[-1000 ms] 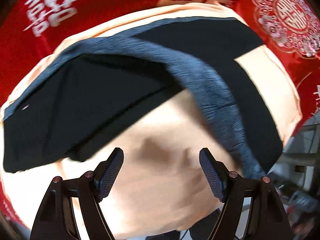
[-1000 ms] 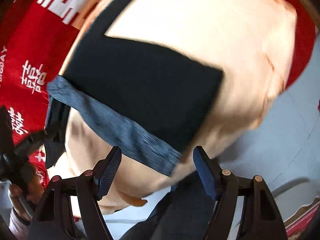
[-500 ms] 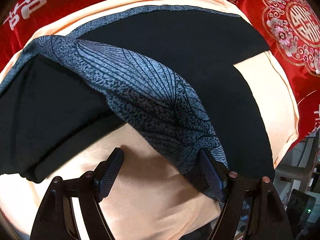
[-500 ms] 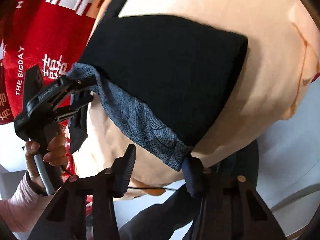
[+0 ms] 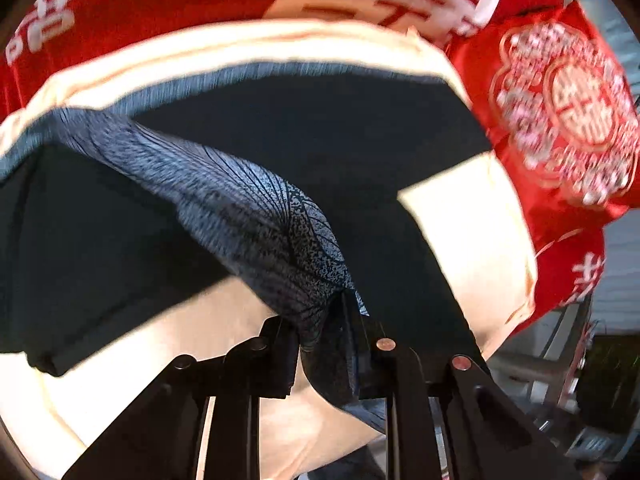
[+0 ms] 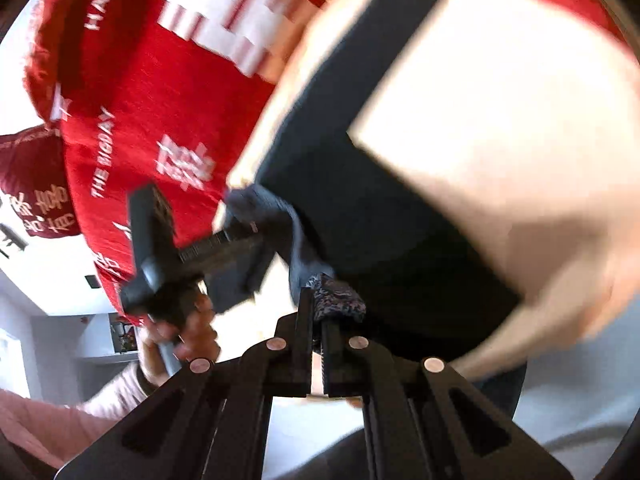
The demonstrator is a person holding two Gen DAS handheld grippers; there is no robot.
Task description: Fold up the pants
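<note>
Dark pants (image 5: 312, 136) with a blue-grey patterned waistband (image 5: 256, 220) lie on a peach cushion (image 5: 472, 232). My left gripper (image 5: 326, 320) is shut on one end of the waistband, which is lifted off the cushion. In the right wrist view the pants (image 6: 360, 184) run up the cushion (image 6: 500, 112), and my right gripper (image 6: 318, 320) is shut on the other end of the patterned waistband (image 6: 336, 292). The left gripper (image 6: 224, 248) and the hand holding it show at the left of that view.
A red bedspread with white characters (image 5: 160, 4) lies behind the cushion, also seen in the right wrist view (image 6: 160, 100). A red embroidered pillow (image 5: 560, 112) sits at the right. Pale floor (image 6: 580, 400) lies beyond the cushion's edge.
Both grippers were open a second ago; both have closed on the waistband ends. The waistband has been lifted from the cushion and the two grippers have come closer together.
</note>
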